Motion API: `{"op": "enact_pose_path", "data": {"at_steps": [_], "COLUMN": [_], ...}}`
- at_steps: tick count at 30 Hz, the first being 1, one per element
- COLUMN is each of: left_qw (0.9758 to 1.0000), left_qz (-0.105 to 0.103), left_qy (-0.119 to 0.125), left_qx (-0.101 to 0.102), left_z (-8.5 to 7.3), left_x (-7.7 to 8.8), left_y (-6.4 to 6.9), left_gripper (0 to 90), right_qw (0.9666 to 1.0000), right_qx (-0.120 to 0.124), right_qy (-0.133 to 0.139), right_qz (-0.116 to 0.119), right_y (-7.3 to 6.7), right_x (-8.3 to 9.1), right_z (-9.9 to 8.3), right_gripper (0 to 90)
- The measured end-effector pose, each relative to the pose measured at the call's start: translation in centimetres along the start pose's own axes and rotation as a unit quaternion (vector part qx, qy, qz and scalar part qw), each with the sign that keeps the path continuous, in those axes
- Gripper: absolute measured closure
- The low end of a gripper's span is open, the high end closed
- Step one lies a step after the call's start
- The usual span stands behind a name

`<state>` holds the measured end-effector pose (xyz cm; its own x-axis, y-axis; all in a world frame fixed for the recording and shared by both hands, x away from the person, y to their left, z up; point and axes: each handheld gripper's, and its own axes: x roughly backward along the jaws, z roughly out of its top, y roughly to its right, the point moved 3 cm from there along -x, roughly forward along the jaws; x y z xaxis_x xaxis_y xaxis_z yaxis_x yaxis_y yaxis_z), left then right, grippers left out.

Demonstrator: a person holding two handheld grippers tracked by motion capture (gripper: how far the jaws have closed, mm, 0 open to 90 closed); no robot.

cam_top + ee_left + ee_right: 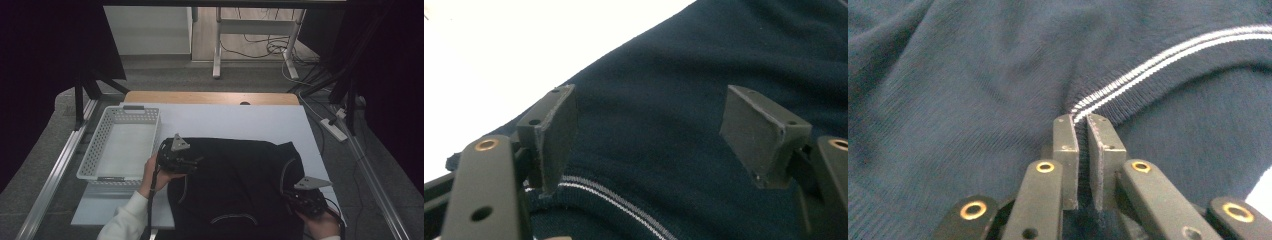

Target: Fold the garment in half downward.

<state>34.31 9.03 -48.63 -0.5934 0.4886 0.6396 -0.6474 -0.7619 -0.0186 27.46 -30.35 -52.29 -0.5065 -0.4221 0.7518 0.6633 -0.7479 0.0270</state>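
The dark navy knitted cloth sweater (973, 90) looked ribbed and matt; the white perforated plastic basket (95, 150) looked smooth.

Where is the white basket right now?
In the high view, the white basket sits on the table's left side, just left of the dark sweater and the left tool.

A white perforated basket (120, 145) is sitting on the white sheet (240, 122) covering the wooden table (210, 97), while a power strip (334, 127) and loose cables (265, 47) are lying on the grey floor (165, 75) beyond.
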Motion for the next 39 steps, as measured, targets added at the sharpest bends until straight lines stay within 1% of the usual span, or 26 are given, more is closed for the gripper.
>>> {"op": "enact_pose_path", "data": {"at_steps": [4, 7, 8, 9, 10, 12, 14, 16, 18, 21, 24, 27, 29, 32, 34, 38, 39], "left_qw": [1.0000, 1.0000, 1.0000, 1.0000, 1.0000, 1.0000, 1.0000, 1.0000, 1.0000, 1.0000, 1.0000, 1.0000, 0.9999, 1.0000, 1.0000, 1.0000, 1.0000], "left_qz": [0.000, 0.001, 0.001, 0.001, 0.002, 0.002, 0.003, 0.003, 0.003, 0.004, 0.004, 0.004, 0.003, 0.003, 0.003, 0.003, 0.003], "left_qy": [0.001, 0.002, 0.002, 0.002, 0.002, 0.002, 0.002, 0.003, 0.003, 0.003, 0.003, 0.003, 0.002, 0.001, 0.000, -0.001, -0.002], "left_qx": [0.001, 0.000, 0.000, 0.000, 0.000, 0.001, 0.000, -0.001, -0.003, -0.005, -0.007, -0.008, -0.009, -0.009, -0.009, -0.009, -0.009], "left_z": [0.0, 0.0, 0.0, 0.0, 0.0, 0.0, 0.1, 0.1, 0.1, 0.1, 0.2, 0.2, 0.2, 0.1, 0.1, 0.0, 0.0], "left_x": [0.1, 0.1, 0.1, 0.1, 0.1, 0.1, 0.1, 0.1, 0.1, 0.1, 0.0, 0.0, -0.1, -0.2, -0.3, -0.4, -0.4], "left_y": [-0.1, 0.0, 0.0, 0.0, -0.1, -0.1, 0.0, 0.0, 0.1, 0.2, 0.3, 0.3, 0.3, 0.3, 0.3, 0.4, 0.4], "left_gripper": [24.1, 24.1, 24.1, 24.0, 24.0, 24.0, 24.0, 23.9, 23.8, 23.7, 23.7, 23.6, 23.6, 23.6, 23.5, 23.5, 23.5], "right_qw": [1.0000, 1.0000, 0.9999, 0.9998, 0.9997, 0.9993, 0.9985, 0.9973, 0.9957, 0.9943, 0.9928, 0.9920, 0.9913, 0.9914, 0.9915, 0.9922, 0.9922], "right_qx": [-0.005, -0.001, -0.001, -0.001, 0.000, -0.002, -0.011, -0.024, -0.033, -0.047, -0.064, -0.072, -0.075, -0.078, -0.078, -0.075, -0.077], "right_qy": [0.002, 0.005, 0.010, 0.016, 0.022, 0.035, 0.049, 0.061, 0.074, 0.078, 0.082, 0.079, 0.083, 0.080, 0.080, 0.069, 0.067], "right_qz": [0.001, 0.005, 0.006, 0.007, 0.004, -0.010, -0.023, -0.034, -0.045, -0.055, -0.060, -0.067, -0.069, -0.068, -0.067, -0.072, -0.072], "right_y": [-0.7, -0.9, -0.9, -0.9, -0.7, -0.2, 0.8, 2.1, 3.5, 5.6, 7.8, 9.4, 10.4, 11.2, 11.7, 12.5, 12.7], "right_x": [1.4, 1.6, 1.5, 1.4, 1.4, 1.3, 1.3, 1.3, 1.1, 0.5, -0.4, -1.3, -1.9, -2.6, -3.1, -4.2, -4.4], "right_z": [-1.2, -1.1, -0.9, -0.6, -0.3, 0.5, 1.5, 2.4, 3.3, 4.6, 5.8, 6.7, 7.4, 8.0, 8.5, 9.1, 9.1], "right_gripper": [83.4, 82.0, 79.0, 73.8, 67.7, 57.9, 53.2, 49.8, 49.6, 48.2, 48.3, 48.2, 48.1, 47.7, 47.7, 47.6, 47.6]}}
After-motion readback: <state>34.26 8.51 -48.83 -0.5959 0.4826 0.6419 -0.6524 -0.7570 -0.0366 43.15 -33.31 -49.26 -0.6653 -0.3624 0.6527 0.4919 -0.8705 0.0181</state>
